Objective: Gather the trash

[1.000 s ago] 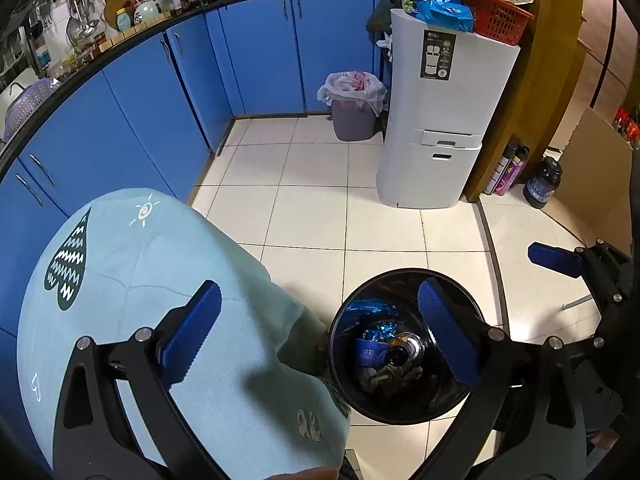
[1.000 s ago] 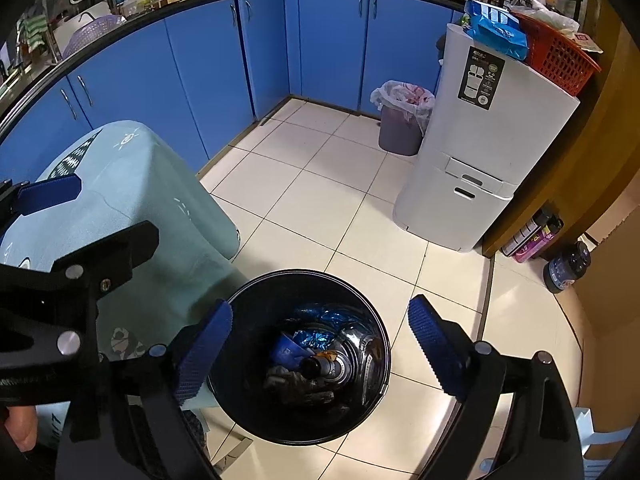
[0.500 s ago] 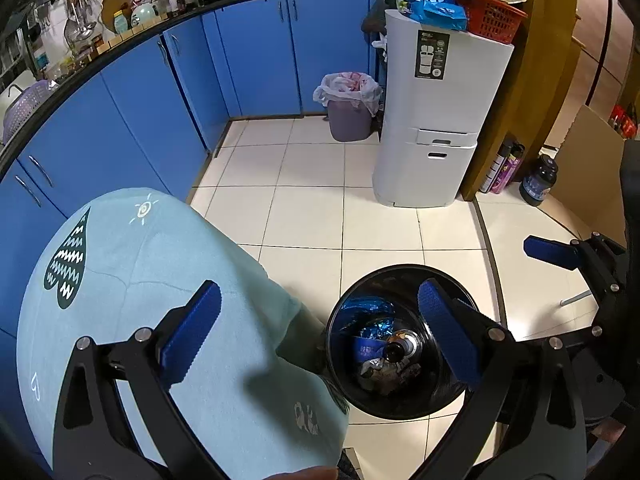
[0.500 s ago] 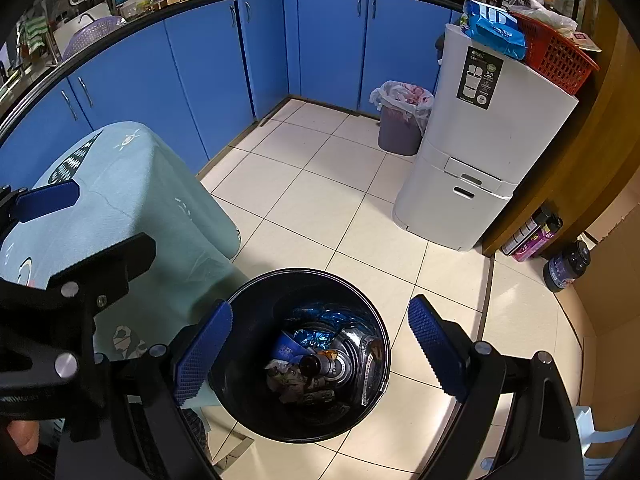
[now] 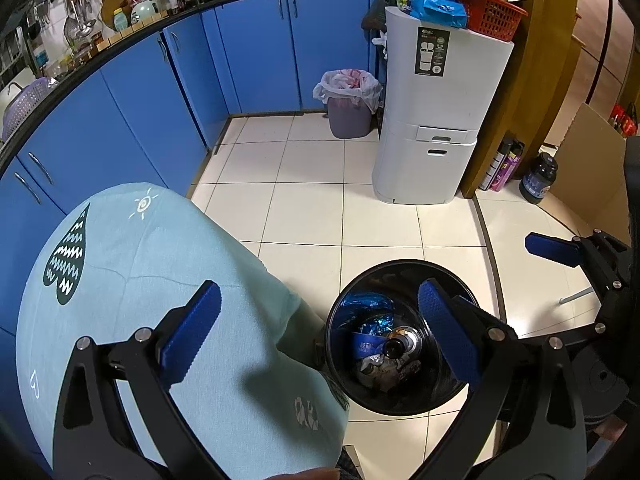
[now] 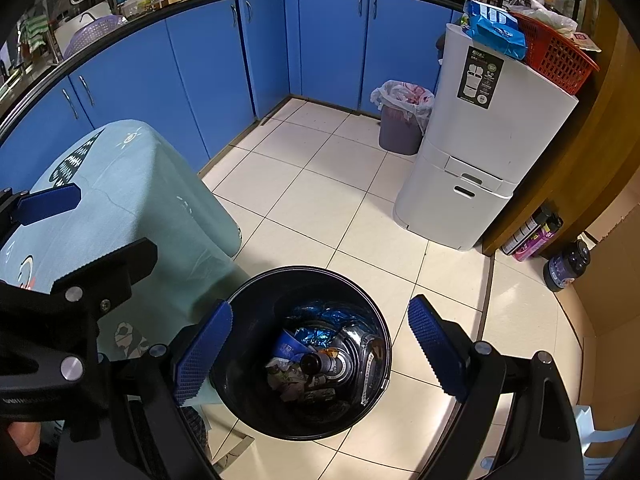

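A round black trash bin (image 5: 360, 288) (image 6: 248, 300) stands on the tiled floor beside a table draped in a light teal cloth (image 5: 132, 264) (image 6: 120, 192). Inside the bin lie a dark glass bottle (image 5: 394, 346) (image 6: 316, 362), blue foil wrappers (image 5: 370, 306) (image 6: 316, 320), a blue cup (image 6: 288, 344) and crumpled paper (image 6: 282, 380). My left gripper (image 5: 320, 336) hangs open above the table edge and the bin, nothing between its blue pads. My right gripper (image 6: 320, 356) is open right over the bin, also empty. Each gripper shows at the edge of the other's view.
Blue cabinets (image 5: 256, 40) run along the left and back. A purple bin with a white liner (image 5: 348, 108) stands in the corner beside a tall white unit (image 5: 436, 120) topped by a red basket (image 5: 492, 16). Bottles (image 5: 500, 164) and a dark jar (image 5: 538, 180) sit at the right wall.
Both grippers stayed open and empty. The left view has drifted slightly, so the bin sits a little further left and lower; the bottle in the bin has settled.
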Demonstrator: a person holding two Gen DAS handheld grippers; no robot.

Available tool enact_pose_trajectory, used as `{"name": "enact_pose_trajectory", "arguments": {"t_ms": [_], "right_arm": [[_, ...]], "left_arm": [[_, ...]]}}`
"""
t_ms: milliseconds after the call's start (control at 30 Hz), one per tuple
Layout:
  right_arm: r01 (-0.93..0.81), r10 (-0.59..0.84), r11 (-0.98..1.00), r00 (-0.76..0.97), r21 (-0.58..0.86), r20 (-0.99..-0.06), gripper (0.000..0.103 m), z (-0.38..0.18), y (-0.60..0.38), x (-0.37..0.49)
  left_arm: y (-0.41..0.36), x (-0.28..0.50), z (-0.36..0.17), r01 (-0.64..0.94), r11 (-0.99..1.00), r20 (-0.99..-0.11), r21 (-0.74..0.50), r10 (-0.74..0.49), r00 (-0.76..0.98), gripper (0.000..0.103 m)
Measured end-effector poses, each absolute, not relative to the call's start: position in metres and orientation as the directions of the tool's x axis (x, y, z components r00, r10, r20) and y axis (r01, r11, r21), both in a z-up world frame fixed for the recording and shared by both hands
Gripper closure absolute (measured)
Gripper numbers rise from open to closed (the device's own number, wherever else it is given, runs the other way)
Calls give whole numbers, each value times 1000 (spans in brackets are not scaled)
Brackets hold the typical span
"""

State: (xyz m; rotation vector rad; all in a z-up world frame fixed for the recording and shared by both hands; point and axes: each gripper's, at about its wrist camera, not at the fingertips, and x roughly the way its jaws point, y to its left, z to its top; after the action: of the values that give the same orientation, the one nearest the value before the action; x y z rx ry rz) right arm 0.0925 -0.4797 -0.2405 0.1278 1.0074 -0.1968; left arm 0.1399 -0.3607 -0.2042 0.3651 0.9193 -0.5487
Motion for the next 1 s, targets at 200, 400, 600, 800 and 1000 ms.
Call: {"name": "enact_pose_trajectory", "arguments": {"t_ms": [200, 400, 600, 800, 1000], "right_arm": [[222, -105, 975, 518, 15, -849, 16, -241, -479, 92], [223, -103, 975, 517, 17, -850, 16, -240, -477, 90], [224, -104, 974, 516, 17, -850, 16, -240, -477, 90], [223, -104, 975, 516, 16, -850, 16, -240, -477, 90], [222, -104, 975, 516, 15, -850, 16, -240, -477, 90]], "left_arm": [[-360, 139, -205, 591, 804, -826, 66, -287, 484, 5], [-360, 140, -208, 587, 808, -836, 55, -285, 470, 5], [-360, 141, -209, 588, 807, -839, 49, -287, 463, 5], [-358, 141, -210, 587, 809, -842, 40, -289, 456, 5], [-357, 141, -211, 593, 805, -847, 20, -302, 438, 5]]}}
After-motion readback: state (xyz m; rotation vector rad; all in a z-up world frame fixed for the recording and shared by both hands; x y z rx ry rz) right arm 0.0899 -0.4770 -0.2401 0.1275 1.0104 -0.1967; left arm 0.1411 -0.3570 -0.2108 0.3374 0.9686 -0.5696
